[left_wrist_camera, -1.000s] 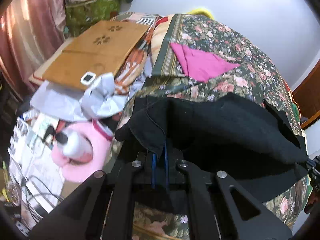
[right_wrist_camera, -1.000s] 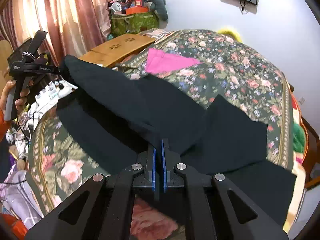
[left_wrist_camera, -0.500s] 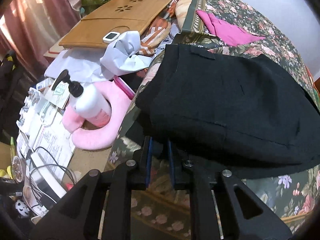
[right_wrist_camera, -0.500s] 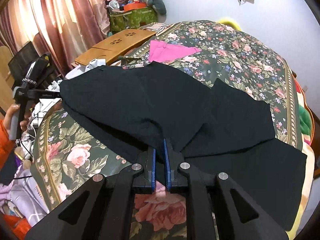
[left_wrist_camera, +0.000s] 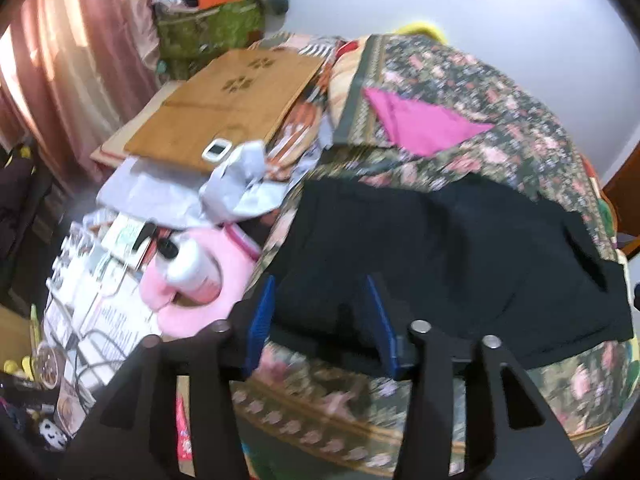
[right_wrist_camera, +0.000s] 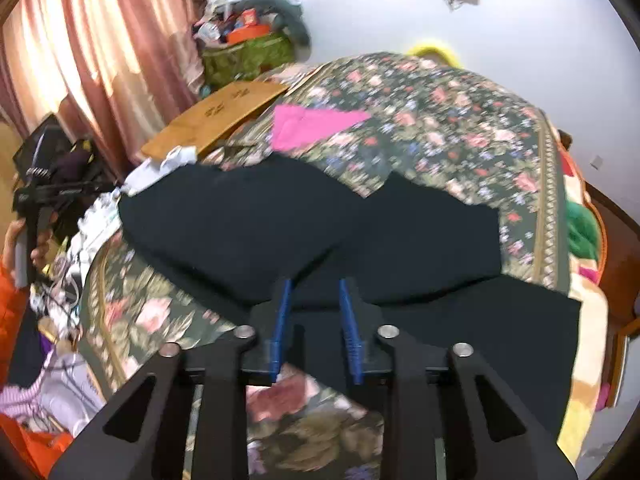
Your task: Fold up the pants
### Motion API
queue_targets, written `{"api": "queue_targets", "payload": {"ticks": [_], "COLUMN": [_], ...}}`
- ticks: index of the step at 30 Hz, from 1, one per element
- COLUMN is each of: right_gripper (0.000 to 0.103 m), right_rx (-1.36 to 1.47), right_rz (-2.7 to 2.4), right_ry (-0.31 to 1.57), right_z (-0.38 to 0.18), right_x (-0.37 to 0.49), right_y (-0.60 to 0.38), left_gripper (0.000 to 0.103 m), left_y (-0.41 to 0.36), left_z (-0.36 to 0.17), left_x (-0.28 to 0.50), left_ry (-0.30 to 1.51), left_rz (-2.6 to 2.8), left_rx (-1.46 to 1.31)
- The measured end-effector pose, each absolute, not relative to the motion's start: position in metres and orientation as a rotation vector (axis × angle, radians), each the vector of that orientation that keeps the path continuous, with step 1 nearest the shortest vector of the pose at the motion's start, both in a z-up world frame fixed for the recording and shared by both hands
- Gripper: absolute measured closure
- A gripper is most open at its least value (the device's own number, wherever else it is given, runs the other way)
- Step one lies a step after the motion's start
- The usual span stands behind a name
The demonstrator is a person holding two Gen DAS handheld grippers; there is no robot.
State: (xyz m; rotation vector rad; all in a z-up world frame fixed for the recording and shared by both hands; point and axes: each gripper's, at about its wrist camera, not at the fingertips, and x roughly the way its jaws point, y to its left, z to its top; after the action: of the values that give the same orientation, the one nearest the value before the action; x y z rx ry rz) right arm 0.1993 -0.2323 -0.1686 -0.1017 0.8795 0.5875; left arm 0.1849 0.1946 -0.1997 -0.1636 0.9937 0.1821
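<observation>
Black pants (left_wrist_camera: 440, 256) lie folded over on the floral bedspread (left_wrist_camera: 500, 148); they also show in the right wrist view (right_wrist_camera: 280, 224), spread wide across the bed. My left gripper (left_wrist_camera: 320, 312) is open, its blue pads (left_wrist_camera: 260, 312) apart just above the pants' near left edge, holding nothing. My right gripper (right_wrist_camera: 314, 312) is open too, its pads (right_wrist_camera: 282, 312) apart over the pants' near edge. The left gripper (right_wrist_camera: 60, 190) shows at the far left of the right wrist view, held in a hand.
A pink cloth (left_wrist_camera: 424, 124) lies further up the bed. Beside the bed on the left are a wooden lap desk (left_wrist_camera: 224, 104), crumpled white paper (left_wrist_camera: 240, 188), a white pump bottle (left_wrist_camera: 188, 264) on a pink pillow, and cables. Curtains (right_wrist_camera: 100, 60) hang at left.
Both grippers have opened and let go of the pants, which now lie flat on the bed. Both have drawn back slightly from the cloth.
</observation>
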Motion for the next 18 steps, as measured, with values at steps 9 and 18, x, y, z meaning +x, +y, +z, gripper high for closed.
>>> {"api": "queue_targets", "payload": {"ticks": [9,18], "right_gripper": [0.061,0.061], "right_rx": [-0.043,-0.054], "right_rz": [0.51,0.522], "right_ry": [0.903,1.034], "right_z": [-0.17,-0.21], "right_x": [0.263,0.336], "right_y": [-0.25,-0.232], "left_gripper": [0.011,0.006], "left_y": [0.153,0.122], "left_z": [-0.177,-0.21], "left_x": [0.241,0.304], "left_ry": [0.954,1.051], "left_rz": [0.13,0.104], "left_rx": [-0.121,-0.117]}}
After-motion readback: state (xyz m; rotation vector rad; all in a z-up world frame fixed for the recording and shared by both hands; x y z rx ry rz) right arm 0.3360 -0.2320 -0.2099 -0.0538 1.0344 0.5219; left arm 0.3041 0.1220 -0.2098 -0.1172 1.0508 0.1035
